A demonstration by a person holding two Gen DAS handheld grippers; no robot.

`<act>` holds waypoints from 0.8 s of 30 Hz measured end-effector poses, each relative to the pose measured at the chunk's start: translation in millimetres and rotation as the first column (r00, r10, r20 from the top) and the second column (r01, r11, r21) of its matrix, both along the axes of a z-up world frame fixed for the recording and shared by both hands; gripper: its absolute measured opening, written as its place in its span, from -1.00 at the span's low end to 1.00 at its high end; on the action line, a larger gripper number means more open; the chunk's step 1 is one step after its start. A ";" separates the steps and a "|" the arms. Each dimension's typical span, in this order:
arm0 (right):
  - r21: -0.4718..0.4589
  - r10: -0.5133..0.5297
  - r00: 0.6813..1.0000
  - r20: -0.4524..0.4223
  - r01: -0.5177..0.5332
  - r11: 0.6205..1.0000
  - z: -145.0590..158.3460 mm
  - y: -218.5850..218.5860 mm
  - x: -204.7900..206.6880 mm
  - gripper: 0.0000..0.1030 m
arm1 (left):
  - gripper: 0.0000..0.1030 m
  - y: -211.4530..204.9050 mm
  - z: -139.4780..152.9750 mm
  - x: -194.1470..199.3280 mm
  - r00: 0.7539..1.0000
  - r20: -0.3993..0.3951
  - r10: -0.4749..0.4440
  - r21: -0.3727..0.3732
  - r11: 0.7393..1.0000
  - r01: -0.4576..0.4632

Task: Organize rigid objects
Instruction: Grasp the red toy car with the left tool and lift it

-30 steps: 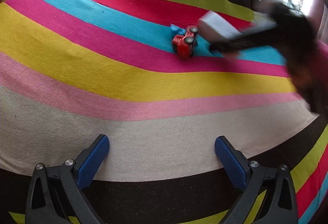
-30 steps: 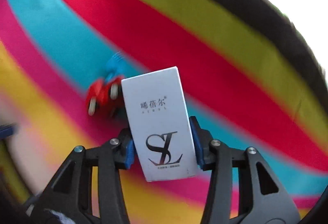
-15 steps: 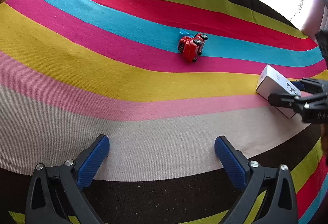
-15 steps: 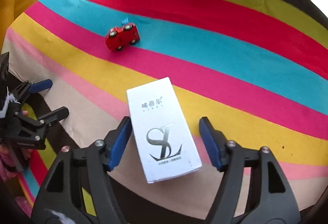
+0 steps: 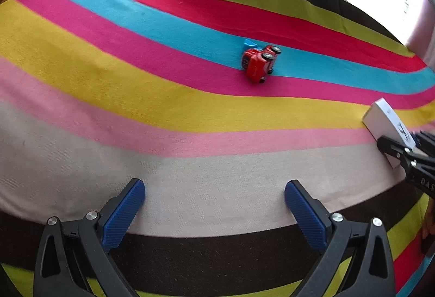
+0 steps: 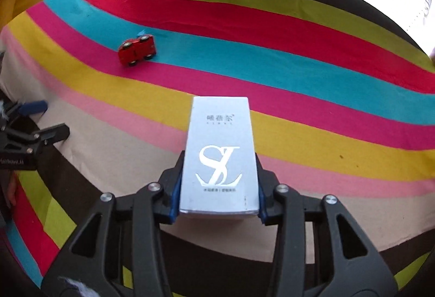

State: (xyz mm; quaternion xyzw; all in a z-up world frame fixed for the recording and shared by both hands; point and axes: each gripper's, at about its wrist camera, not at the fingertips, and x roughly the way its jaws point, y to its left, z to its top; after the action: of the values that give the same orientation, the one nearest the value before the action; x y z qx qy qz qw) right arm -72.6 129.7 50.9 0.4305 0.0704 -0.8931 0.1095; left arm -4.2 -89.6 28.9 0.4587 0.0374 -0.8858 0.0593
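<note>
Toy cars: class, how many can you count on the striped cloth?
1. The red toy car sits where the blue and magenta stripes of the striped cloth meet, apart from the white box. Nothing suggests another, though views are limited.

One red toy car [image 5: 258, 63], one white box [image 6: 219, 158], two grippers.

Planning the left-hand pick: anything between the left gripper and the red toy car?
Nothing visible. Only bare striped cloth lies between the open left gripper and the red toy car. The white box sits far right, off that path.
</note>
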 end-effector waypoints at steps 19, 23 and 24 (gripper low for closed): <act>0.010 -0.017 1.000 -0.003 0.017 1.000 -3.4 7.4 15.7 -0.11 | -0.15 33.4 -1.5 -141.6 0.965 -0.017 -0.262 -0.051 0.964 0.261; 0.011 -0.017 1.000 -0.003 0.017 1.000 -3.6 7.2 15.2 -0.11 | -0.36 33.7 7.6 -86.7 0.969 -0.090 -0.230 0.083 0.968 0.237; 0.011 -0.017 1.000 -0.003 0.017 1.000 -3.6 7.0 15.1 -0.11 | -0.37 34.7 8.1 -72.3 0.971 -0.096 -0.219 0.090 0.969 0.228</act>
State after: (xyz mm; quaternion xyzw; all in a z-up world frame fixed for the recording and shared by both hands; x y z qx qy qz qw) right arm -57.5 136.8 47.3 0.4303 0.0719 -0.8943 0.0997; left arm -76.5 -54.8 37.0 0.4242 0.0324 -0.9026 -0.0658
